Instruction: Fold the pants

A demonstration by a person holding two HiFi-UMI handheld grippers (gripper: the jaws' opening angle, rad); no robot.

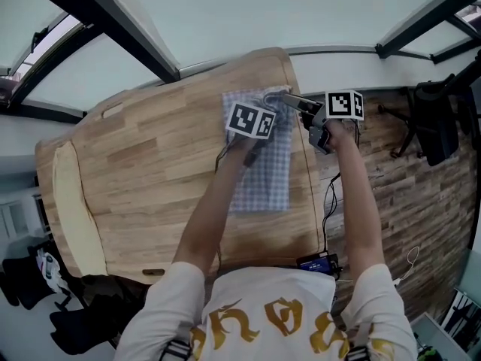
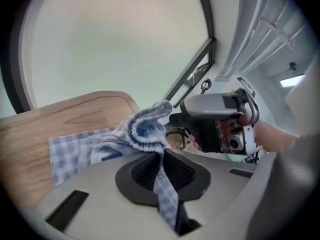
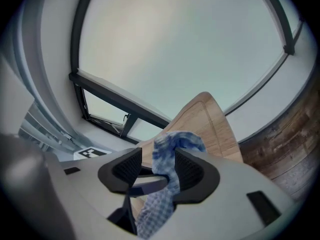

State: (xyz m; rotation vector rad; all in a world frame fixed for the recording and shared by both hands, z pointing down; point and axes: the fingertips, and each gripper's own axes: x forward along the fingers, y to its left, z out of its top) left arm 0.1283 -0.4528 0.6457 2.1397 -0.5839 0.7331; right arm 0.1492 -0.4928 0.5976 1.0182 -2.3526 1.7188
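Blue-and-white checked pants (image 1: 259, 175) lie flat along the right end of a wooden table (image 1: 150, 171). Their far end is bunched and lifted. My left gripper (image 1: 267, 102) is shut on that far end; in the left gripper view (image 2: 159, 166) a strip of checked cloth runs pinched between the pads and the ribbed waistband (image 2: 145, 129) puffs up above them. My right gripper (image 1: 291, 100) holds the far right corner. In the right gripper view (image 3: 160, 169) a thick wad of the pants (image 3: 170, 151) stands up between the pads and hangs below them. The two grippers sit close together.
A cream pad (image 1: 71, 209) lies along the table's left end. Right of the table is wooden floor (image 1: 398, 201) with cables, a small dark device (image 1: 319, 262) and a black chair (image 1: 440, 119). Dark clutter (image 1: 45, 277) sits at lower left. Window frames run behind the table.
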